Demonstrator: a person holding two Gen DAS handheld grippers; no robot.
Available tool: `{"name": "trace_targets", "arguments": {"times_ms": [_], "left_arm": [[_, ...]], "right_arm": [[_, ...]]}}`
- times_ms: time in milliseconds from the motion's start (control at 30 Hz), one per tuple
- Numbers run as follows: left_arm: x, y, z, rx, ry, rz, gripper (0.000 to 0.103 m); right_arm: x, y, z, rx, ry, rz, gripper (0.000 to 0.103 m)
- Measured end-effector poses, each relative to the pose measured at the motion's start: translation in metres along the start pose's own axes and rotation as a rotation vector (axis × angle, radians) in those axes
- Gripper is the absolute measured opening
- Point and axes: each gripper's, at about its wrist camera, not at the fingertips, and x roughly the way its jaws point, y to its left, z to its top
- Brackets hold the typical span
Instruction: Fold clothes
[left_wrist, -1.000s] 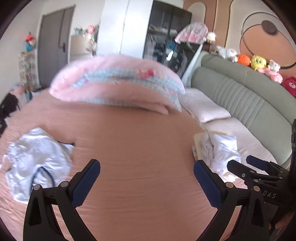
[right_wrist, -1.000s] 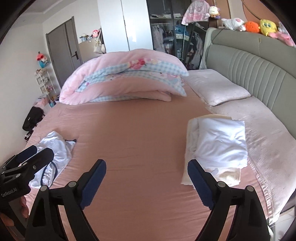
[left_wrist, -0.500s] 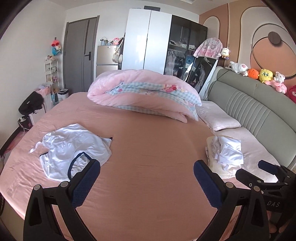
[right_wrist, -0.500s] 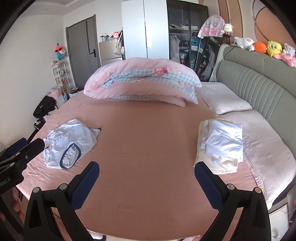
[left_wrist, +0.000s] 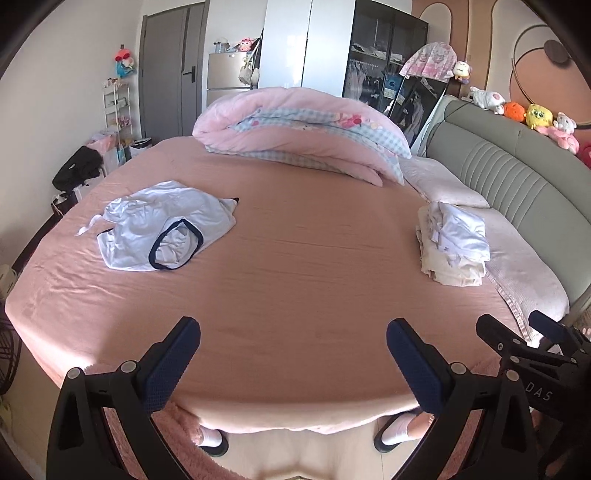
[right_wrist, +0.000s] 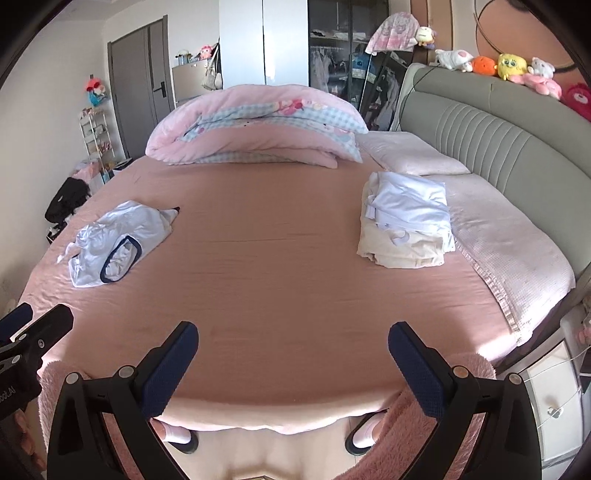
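Observation:
A crumpled white shirt with a dark-trimmed neck (left_wrist: 162, 225) (right_wrist: 118, 240) lies on the left of the pink bed (left_wrist: 303, 280) (right_wrist: 280, 266). A stack of folded white and cream clothes (left_wrist: 452, 243) (right_wrist: 406, 221) sits at the right, near the pillows. My left gripper (left_wrist: 293, 354) hangs open over the bed's near edge, nothing between its blue pads. My right gripper (right_wrist: 293, 354) is open too, equally far back from both garments. Each gripper shows at the edge of the other's view: the right gripper (left_wrist: 532, 339) and the left gripper (right_wrist: 37, 328).
A rolled pink duvet (left_wrist: 299, 129) lies across the far side. Pillows (right_wrist: 410, 155) and a grey headboard (right_wrist: 498, 129) line the right. A person's feet in white socks and dark shoes (left_wrist: 212, 439) stand on the floor below. A white nightstand (right_wrist: 550, 398) is at the right.
Both grippers have pulled back and up from the bed; the near edge, the floor and the feet have come into view. Both stay open and empty. The clothes have not moved.

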Motion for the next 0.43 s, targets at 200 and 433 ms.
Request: {"name": "trace_targets", "arguments": {"times_ms": [200, 433], "left_arm": [[-0.009, -0.007, 0.000, -0.012, -0.021, 0.002, 0.103], [-0.003, -0.008, -0.007, -0.010, 0.008, 0.020, 0.103]], "right_arm": [[0.000, 0.002, -0.007, -0.020, 0.023, -0.016, 0.103], [0.001, 0.007, -0.013, -0.022, 0.038, -0.002, 0.103]]}}
